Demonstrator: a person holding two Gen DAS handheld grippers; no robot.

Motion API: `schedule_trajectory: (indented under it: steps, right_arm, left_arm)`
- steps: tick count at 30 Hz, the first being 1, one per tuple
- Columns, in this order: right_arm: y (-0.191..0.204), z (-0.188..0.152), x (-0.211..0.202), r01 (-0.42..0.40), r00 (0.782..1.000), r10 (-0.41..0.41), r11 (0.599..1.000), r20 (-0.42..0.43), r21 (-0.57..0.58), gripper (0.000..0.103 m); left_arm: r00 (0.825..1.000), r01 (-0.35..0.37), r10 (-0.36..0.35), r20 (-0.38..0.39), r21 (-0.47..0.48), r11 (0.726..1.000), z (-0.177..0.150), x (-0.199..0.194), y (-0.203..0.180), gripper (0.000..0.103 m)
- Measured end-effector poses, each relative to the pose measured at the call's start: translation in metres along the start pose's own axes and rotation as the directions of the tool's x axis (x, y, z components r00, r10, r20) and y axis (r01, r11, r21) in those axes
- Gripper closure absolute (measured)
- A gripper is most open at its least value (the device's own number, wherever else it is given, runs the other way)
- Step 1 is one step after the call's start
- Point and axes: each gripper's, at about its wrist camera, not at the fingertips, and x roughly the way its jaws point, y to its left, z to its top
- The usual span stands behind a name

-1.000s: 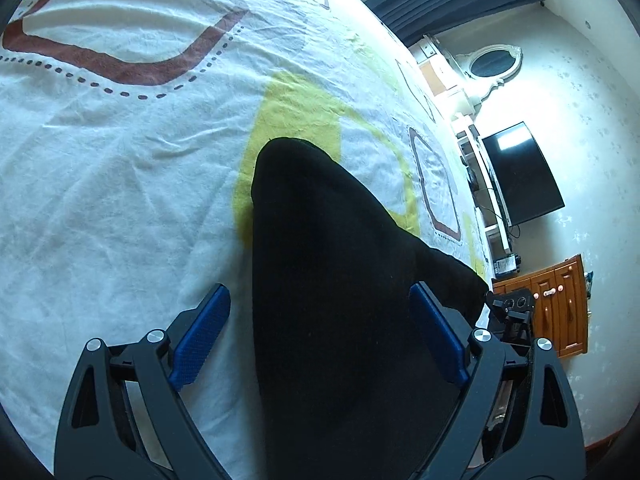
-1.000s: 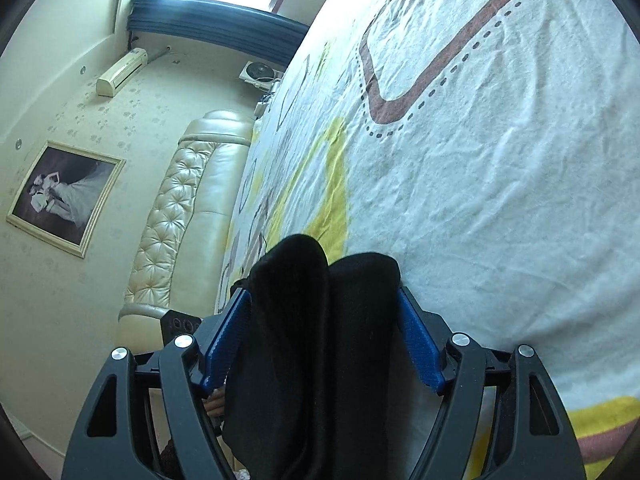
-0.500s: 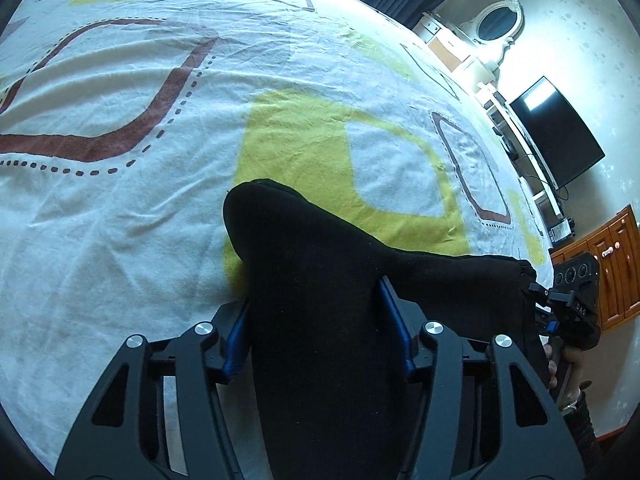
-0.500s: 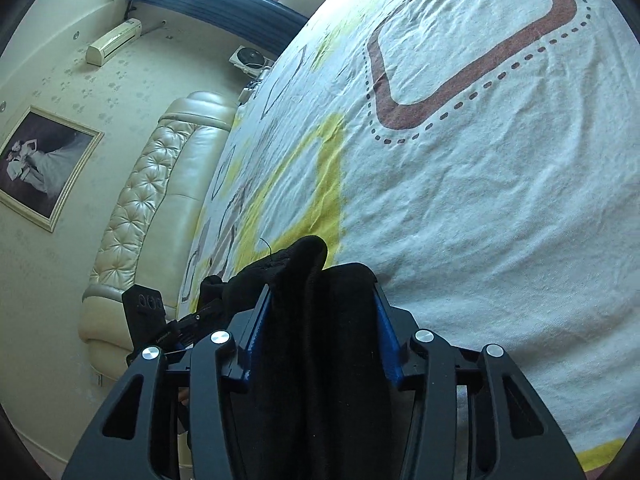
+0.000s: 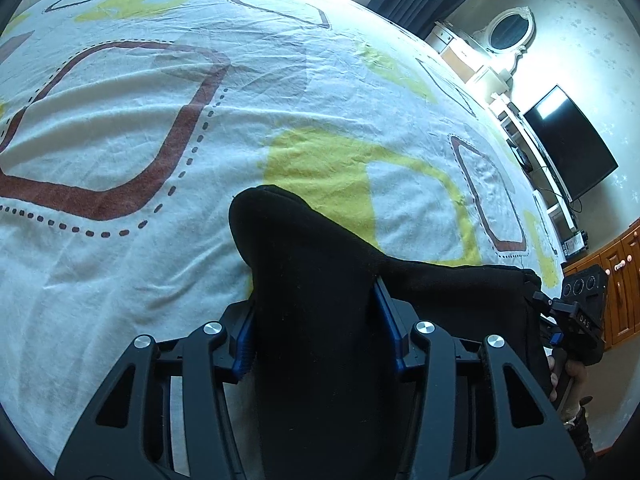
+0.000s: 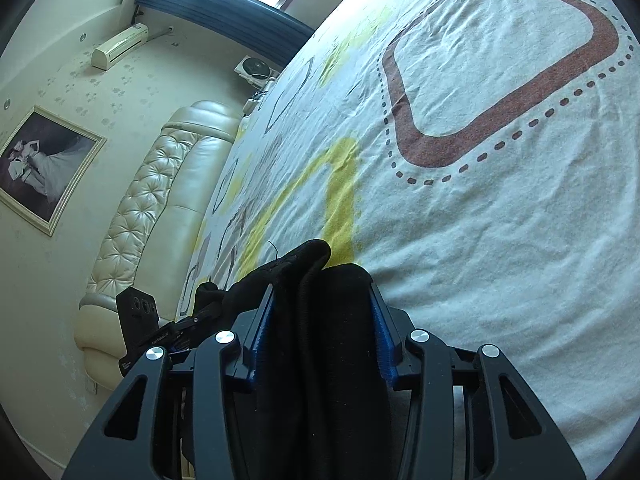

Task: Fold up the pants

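The black pants (image 5: 316, 280) hang between my two grippers above the bed. My left gripper (image 5: 316, 320) is shut on one bunched end of the pants, with cloth poking out past the blue pads. My right gripper (image 6: 320, 320) is shut on the other end of the pants (image 6: 320, 312). The stretched edge of the cloth runs right to the right gripper, which shows in the left wrist view (image 5: 576, 312). The left gripper shows at the lower left of the right wrist view (image 6: 140, 320).
A bed with a white patterned sheet (image 5: 160, 140) lies below. A padded cream headboard (image 6: 152, 208) stands at one end. A TV (image 5: 568, 140) and a wooden cabinet (image 5: 616, 284) stand past the bed's far side. A curtained window (image 6: 240, 0) is beyond.
Both grippers have closed on the pants. Both have risen and tilted, so more of the bed shows and the cloth stretches between them.
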Motion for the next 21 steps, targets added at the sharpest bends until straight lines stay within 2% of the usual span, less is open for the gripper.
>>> schedule_trajectory:
  steps: [10, 21]
  right_arm:
    - [-0.001, 0.025, 0.024, -0.013, 1.000, 0.013, 1.000, 0.024, 0.019, 0.059]
    - [-0.009, 0.033, 0.037, -0.039, 0.999, 0.038, 0.998, 0.035, 0.039, 0.060]
  left_arm:
    - [1.000, -0.007, 0.007, 0.013, 0.012, 1.000, 0.034, 0.015, 0.011, 0.054]
    - [1.000, 0.010, -0.010, 0.016, -0.004, 1.000, 0.048, 0.026, 0.022, 0.053]
